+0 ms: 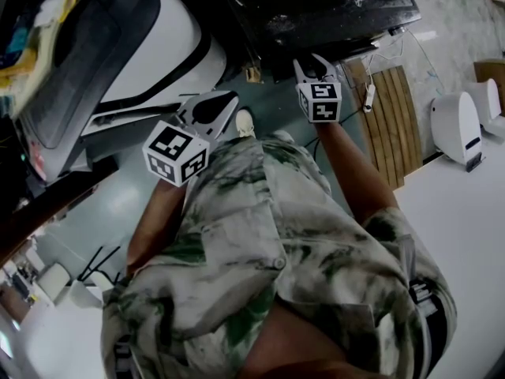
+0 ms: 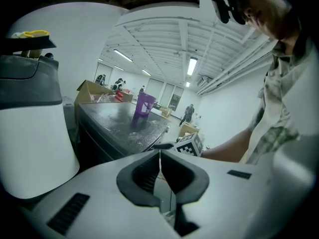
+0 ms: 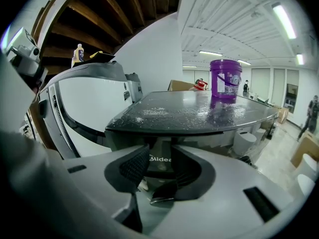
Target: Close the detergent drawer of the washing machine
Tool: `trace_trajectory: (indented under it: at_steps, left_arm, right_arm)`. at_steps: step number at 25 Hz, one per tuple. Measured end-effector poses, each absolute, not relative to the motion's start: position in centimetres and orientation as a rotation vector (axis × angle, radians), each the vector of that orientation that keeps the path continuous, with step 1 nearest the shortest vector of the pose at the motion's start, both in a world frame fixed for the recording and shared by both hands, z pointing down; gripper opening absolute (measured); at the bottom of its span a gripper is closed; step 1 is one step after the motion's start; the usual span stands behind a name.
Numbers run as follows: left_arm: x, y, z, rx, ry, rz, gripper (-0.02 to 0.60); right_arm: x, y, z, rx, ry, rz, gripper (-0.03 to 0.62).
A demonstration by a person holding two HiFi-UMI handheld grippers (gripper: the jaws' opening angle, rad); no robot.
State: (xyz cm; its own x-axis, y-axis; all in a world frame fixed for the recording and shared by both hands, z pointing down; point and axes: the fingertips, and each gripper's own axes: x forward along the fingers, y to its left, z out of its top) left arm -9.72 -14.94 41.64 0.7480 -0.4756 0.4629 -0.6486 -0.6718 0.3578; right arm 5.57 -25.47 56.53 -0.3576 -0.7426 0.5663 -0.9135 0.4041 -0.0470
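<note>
Left tool (image 2: 160,153) ribbed pads together, right tool (image 3: 159,151) apart, dark speckled washing machine (image 3: 189,114)

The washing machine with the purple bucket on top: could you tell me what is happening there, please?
A person stands at the washing machine holding a gripper in each hand. The right gripper is open and empty, aimed at the machine's front just below its dark top, not touching it. The left gripper is shut on nothing. The purple bucket stands on top, with neither gripper near it.
</note>
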Motion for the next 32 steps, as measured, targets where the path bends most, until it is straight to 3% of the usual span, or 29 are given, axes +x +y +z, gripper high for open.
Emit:
trace_trajectory:
  at_steps: [19, 32]
  left_arm:
    - [-9.1, -12.6, 41.6, 2.428, -0.893, 0.447, 0.029]
    - [-3.7, -5.2, 41.4, 2.437, -0.871, 0.422, 0.029]
  right_arm:
    - [5.5, -25.0, 56.7, 1.334, -2.271, 0.492, 0.150]
    - [8.4, -13.8, 54.0, 1.150, -2.340, 0.516, 0.092]
